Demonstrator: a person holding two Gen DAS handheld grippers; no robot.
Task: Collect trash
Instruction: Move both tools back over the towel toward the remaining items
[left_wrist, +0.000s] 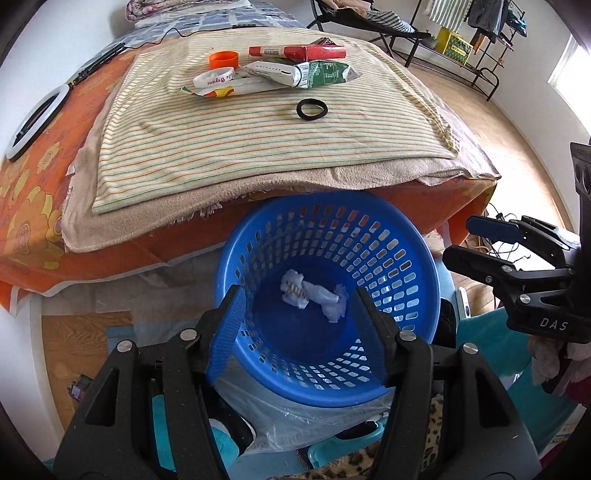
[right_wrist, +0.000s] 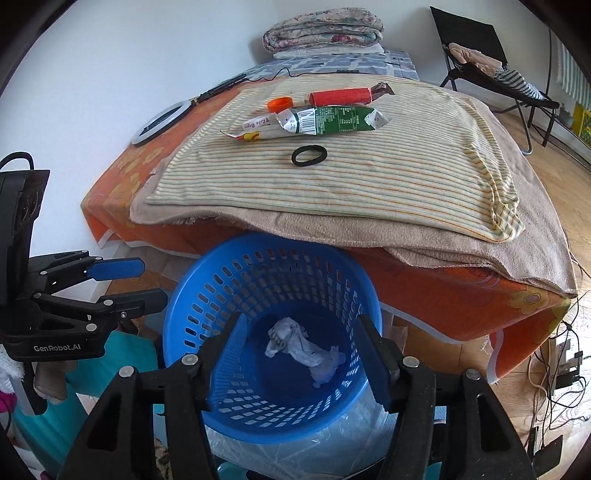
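**A:** Both tongs wide and empty over the bin?

**B:** Yes. The left gripper (left_wrist: 297, 306) and the right gripper (right_wrist: 301, 332) each hang spread above the blue basket (left_wrist: 421, 266), nothing between the pads. One crumpled white wad (left_wrist: 314, 295) lies on its floor.

**A:** Why is the basket there?

**B:** Likely for short drops: it sits tucked against the bed's edge, just below the striped cloth (left_wrist: 258, 147).

**A:** And the remaining trash?

**B:** Up on that cloth, well apart from the basket: a green-and-white wrapper (left_wrist: 317, 74) with a barcode, a red wrapper (left_wrist: 299, 51), an orange cap (left_wrist: 223, 60), a black hair tie (left_wrist: 312, 109) and a white wristband (left_wrist: 215, 78) — its lettering appears to read "Kobe Bryant".

**A:** Other writing?

**B:** "GenRobot.AI" on the left tool's body, "DAS" on the right's.
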